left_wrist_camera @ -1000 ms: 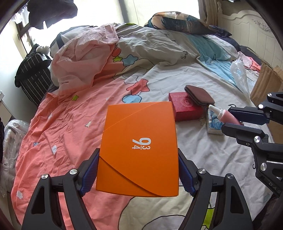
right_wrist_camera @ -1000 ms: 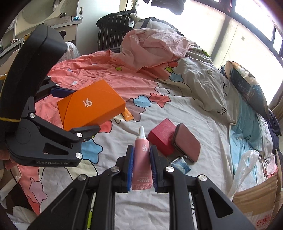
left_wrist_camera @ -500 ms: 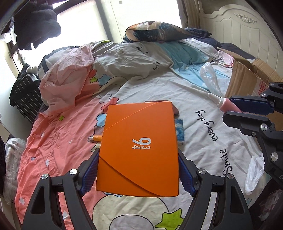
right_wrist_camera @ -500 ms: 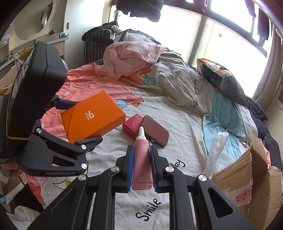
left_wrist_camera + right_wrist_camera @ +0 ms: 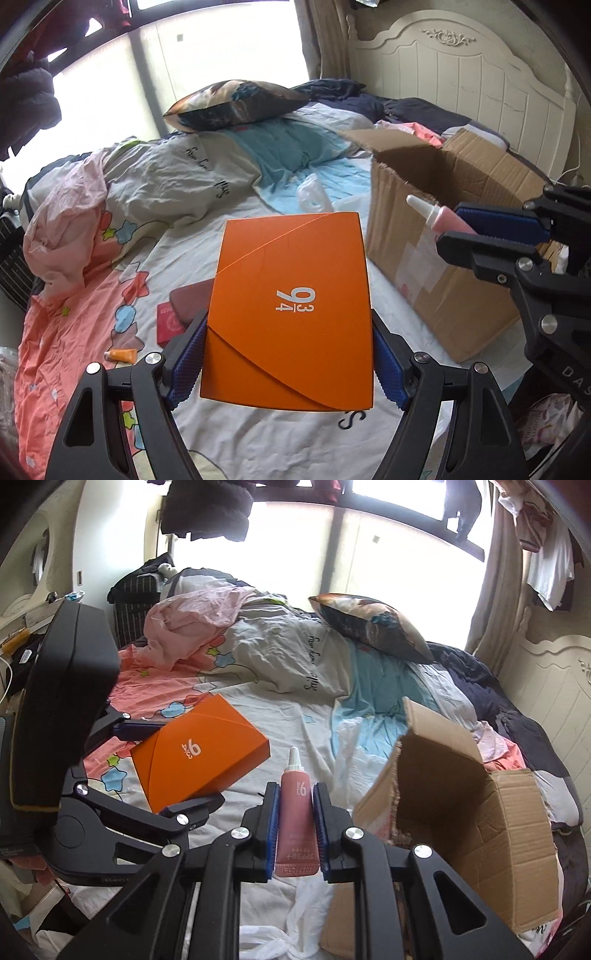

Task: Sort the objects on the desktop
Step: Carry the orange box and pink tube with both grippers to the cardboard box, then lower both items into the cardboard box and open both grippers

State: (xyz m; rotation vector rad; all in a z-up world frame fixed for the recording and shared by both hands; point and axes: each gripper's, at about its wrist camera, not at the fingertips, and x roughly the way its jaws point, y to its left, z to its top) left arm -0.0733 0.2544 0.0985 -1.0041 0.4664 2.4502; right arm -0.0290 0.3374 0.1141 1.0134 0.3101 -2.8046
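My left gripper is shut on an orange box marked 9¾ and holds it above the bed; the box also shows in the right wrist view. My right gripper is shut on a pink tube with a white cap, held above the bed just left of an open cardboard box. In the left wrist view the tube is at the carton's near rim. A red box, a maroon wallet and a small orange tube lie on the bed.
A patterned pillow and a rumpled pink quilt lie further up the bed. A white plastic bag lies beside the carton. The white headboard stands behind the carton. A striped suitcase stands by the far wall.
Both grippers have swung right with their loads, from over the loose items toward the cardboard box. The carton has come fully into view. Both grips are unchanged.
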